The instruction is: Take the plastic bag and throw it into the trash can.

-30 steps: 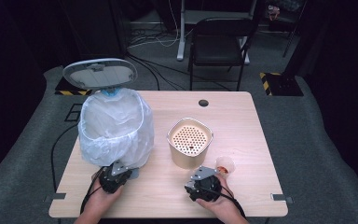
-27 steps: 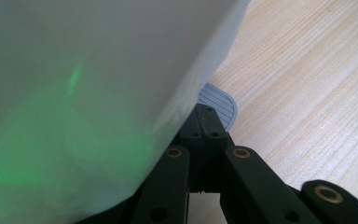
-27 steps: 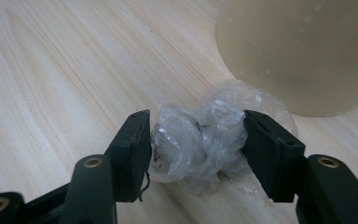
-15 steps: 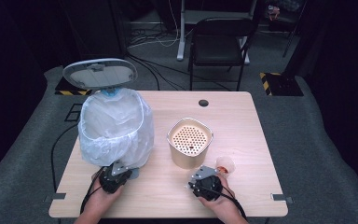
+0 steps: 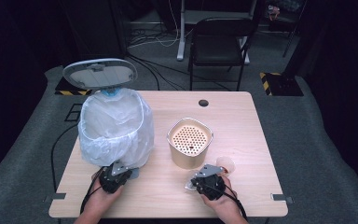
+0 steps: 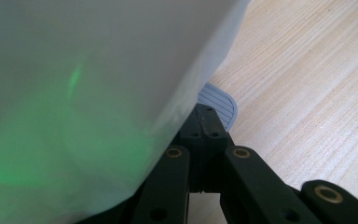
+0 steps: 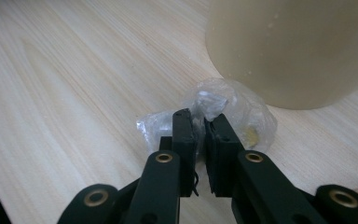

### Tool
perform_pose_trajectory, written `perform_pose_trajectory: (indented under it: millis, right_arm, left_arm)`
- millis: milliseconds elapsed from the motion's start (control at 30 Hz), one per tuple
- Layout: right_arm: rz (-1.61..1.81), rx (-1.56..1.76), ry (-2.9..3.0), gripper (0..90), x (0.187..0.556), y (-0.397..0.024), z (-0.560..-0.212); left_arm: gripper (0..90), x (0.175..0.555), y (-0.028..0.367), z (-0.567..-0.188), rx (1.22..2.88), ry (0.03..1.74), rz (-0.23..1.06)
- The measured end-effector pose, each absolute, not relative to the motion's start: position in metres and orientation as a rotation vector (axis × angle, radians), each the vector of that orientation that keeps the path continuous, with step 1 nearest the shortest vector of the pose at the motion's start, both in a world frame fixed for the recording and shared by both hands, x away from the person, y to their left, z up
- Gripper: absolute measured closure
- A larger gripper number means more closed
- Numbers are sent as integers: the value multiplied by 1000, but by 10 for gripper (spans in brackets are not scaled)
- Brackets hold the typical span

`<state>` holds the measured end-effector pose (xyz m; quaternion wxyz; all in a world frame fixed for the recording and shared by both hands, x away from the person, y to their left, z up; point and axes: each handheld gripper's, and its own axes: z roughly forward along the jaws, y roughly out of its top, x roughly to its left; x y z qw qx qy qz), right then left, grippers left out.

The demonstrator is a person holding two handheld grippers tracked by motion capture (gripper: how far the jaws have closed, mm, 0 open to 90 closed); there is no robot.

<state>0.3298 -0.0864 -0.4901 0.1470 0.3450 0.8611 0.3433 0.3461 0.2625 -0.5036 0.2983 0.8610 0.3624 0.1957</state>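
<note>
Right hand-held gripper (image 7: 199, 122): jaws have just been closing and now pinch a crumpled clear plastic wrapper (image 7: 223, 112), no clear long axis, lying beside the beige perforated container (image 5: 189, 148). Left hand-held gripper (image 6: 206, 122): closed at the white bag-lined bin (image 5: 114, 128). Wooden surface (image 5: 242, 121); dark room, chair (image 5: 219, 39) behind. Wrapper contents unclear.

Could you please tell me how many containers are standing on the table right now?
2. A bin lined with a white plastic bag stands at the table's left, its lid raised behind it. A beige perforated pot stands near the middle. The bag could hide something smaller.
</note>
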Motion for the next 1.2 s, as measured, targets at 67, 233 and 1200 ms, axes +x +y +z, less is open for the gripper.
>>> perform_pose_trajectory:
  millis: [67,233,1200]
  right_arm:
    - [1001,986,2483,837,329,-88,-487]
    - [1037,1005,2502,836,326,-88,-480]
    - [1325,873,2501,834,316,-90,-415]
  left_arm:
    - [900,346,263,-504,2287,963,520]
    - [900,346,262,-504,2286,964,519]
    - [900,346,262,-504,2277,969,529]
